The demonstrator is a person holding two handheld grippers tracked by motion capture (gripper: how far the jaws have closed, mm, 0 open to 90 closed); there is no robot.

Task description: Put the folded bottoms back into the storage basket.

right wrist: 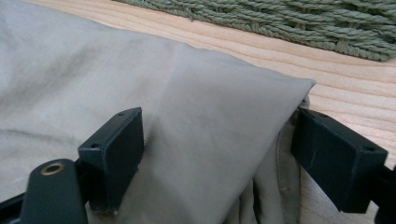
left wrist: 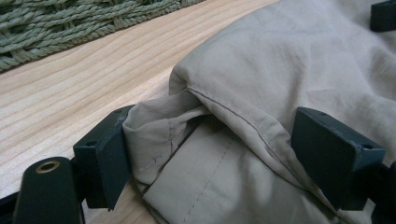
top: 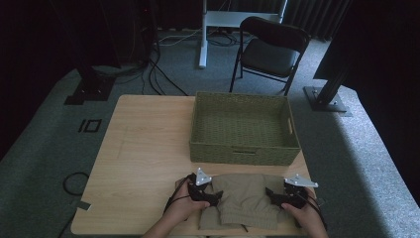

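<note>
Straddling opposite ends of the folded khaki trousers (top: 246,198) at the table's (top: 143,148) near edge, before the woven basket (top: 243,154), the left hand-held gripper (top: 210,194) and right hand-held gripper (top: 278,196) stand unclenched; closing deep over every layer, together, should prevent unfolding.

Colours before you, by item:

- Folded garment (top: 247,198), bottom centre of the frame: plain khaki-beige cloth, matching stitched seams, no print.
- Basket (top: 243,154), centre: olive-green woven cord in a regular braided pattern.
- Surface (top: 143,148): pale blond wood with fine straight grain lines.
- Your left tongs (top: 218,199) and right tongs (top: 270,194): matt black jaws, each topped with a light grey plate; a brass-coloured eyelet shows at lower left in each gripper view.
- Floor (top: 44,163): speckled grey-green carpet.
- Folding chair (top: 270,49), top centre: black.
</note>
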